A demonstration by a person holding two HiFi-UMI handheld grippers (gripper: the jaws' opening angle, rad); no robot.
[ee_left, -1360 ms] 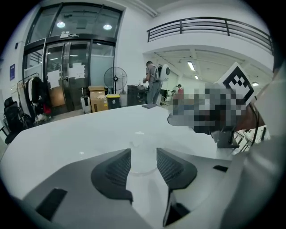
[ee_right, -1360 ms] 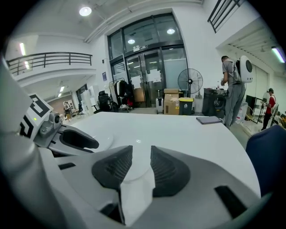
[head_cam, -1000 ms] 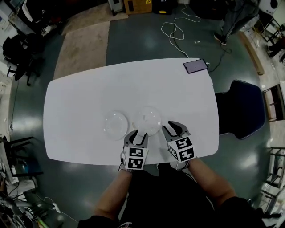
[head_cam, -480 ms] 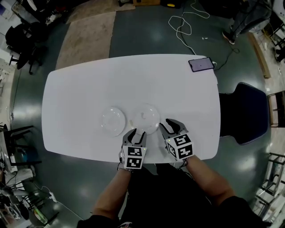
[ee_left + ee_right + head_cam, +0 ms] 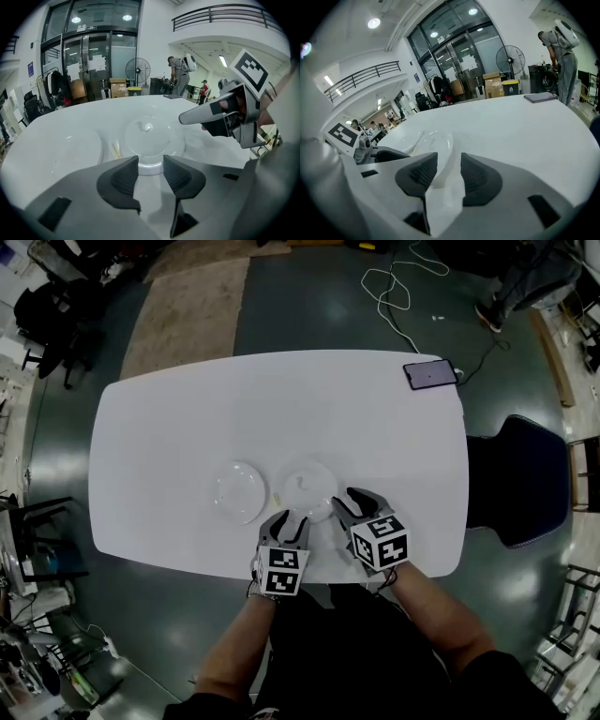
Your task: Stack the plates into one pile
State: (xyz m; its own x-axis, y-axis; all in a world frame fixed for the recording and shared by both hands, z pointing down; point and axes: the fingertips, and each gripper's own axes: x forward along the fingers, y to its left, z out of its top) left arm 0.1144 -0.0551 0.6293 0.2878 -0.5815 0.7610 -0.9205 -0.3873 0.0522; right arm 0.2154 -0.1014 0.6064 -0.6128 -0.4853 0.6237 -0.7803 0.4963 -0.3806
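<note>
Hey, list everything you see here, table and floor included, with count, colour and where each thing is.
table: one, white, middle of the head view
plates: two, clear, side by side near the table's near edge; left plate, right plate
phone: one, dark, table's far right corner
chair: one, dark blue, right of the table
rug: one, beige, floor beyond the table, to the left
cable: one, white, floor beyond the table
fan: one, black, standing in the background
left tool: one, grey with marker cube, jaws apart at the right plate's near rim
right tool: one, same build, jaws apart and just been opening, right plate's rim between them
</note>
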